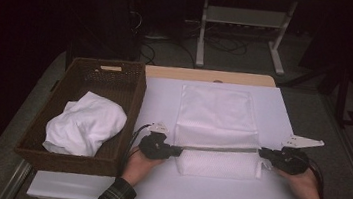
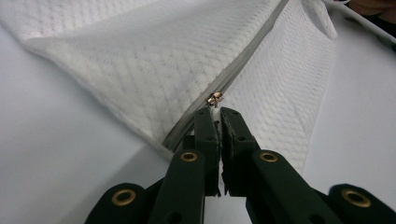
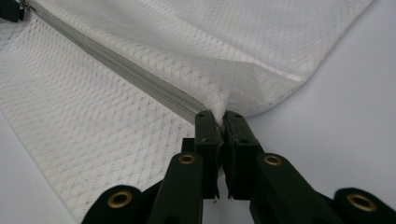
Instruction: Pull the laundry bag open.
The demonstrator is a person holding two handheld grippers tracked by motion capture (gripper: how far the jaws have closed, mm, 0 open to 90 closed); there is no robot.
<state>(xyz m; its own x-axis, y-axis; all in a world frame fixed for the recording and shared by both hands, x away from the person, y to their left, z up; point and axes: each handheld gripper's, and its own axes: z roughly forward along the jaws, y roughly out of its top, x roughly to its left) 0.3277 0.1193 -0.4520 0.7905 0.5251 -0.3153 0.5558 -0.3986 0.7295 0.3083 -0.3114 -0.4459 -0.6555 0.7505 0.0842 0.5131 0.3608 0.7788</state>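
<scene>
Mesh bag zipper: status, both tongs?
Left tongs shut on zipper pull. Right tongs shut on mesh bag corner at the zipper's other end. Bag flat on table; nothing in the way.

dim room, grey floor (image 1: 249,57); white-legged table frame (image 1: 242,31) stands beyond the work table (image 1: 163,108).

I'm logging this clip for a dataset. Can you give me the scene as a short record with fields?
surface: white table
main item: white mesh cover with a grey zipper across it
left claw: shut on the zipper pull at the zipper's left end
right claw: shut on the fabric at the zipper's right end
zipper state: closed along its visible length
side item: brown wicker basket at left, holding bundled white cloth
</scene>
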